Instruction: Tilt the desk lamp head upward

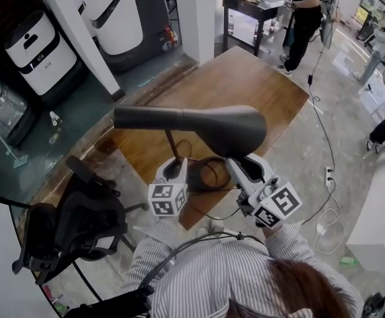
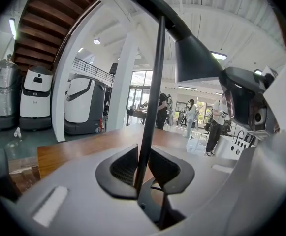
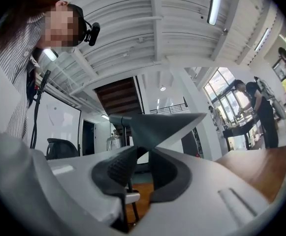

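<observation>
A dark grey desk lamp stands on the wooden table (image 1: 245,85). Its cone-shaped head (image 1: 228,130) sits on a long bar that reaches left, carried by a thin stem (image 1: 171,144) above a round base with a looped cord (image 1: 205,174). My left gripper (image 1: 173,171) is shut on the stem (image 2: 150,107), which runs up between its pads (image 2: 120,166). My right gripper (image 1: 245,167) holds the head from below. In the right gripper view the shade's lower rim (image 3: 157,127) dips between the pads (image 3: 118,168), which press on it.
A black office chair (image 1: 79,217) stands at the table's near left. White machines (image 1: 36,48) line the back left by a pillar. People stand at a far table (image 1: 305,18) and at the right (image 1: 384,38). A cable (image 1: 321,131) runs across the floor on the right.
</observation>
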`<state>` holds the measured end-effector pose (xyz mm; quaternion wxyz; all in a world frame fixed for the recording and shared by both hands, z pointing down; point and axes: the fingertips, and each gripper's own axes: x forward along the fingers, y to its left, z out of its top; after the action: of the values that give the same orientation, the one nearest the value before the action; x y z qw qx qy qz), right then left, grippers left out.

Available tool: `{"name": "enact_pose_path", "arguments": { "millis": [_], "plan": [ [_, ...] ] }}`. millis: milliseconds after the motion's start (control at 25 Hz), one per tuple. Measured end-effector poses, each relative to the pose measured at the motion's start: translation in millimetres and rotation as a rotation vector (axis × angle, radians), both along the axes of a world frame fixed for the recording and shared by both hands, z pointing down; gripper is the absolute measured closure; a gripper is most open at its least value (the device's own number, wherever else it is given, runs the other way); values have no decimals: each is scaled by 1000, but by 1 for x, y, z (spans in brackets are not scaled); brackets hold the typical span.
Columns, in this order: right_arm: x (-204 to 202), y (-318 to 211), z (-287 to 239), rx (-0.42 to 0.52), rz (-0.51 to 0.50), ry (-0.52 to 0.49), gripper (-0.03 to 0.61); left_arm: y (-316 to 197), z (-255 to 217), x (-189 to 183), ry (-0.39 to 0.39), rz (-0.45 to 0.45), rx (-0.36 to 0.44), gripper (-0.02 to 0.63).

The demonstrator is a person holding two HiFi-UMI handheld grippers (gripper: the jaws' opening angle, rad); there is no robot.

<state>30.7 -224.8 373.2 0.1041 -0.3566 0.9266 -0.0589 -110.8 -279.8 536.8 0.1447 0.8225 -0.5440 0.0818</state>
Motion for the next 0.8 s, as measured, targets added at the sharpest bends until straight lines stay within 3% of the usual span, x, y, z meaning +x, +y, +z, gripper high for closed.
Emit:
{"name": "enact_pose_path", "arguments": {
  "millis": [800],
  "plan": [
    [21,-10,-72,102,77,-56,508,-2,4,-2,-56,-7,31,560]
  ]
}}
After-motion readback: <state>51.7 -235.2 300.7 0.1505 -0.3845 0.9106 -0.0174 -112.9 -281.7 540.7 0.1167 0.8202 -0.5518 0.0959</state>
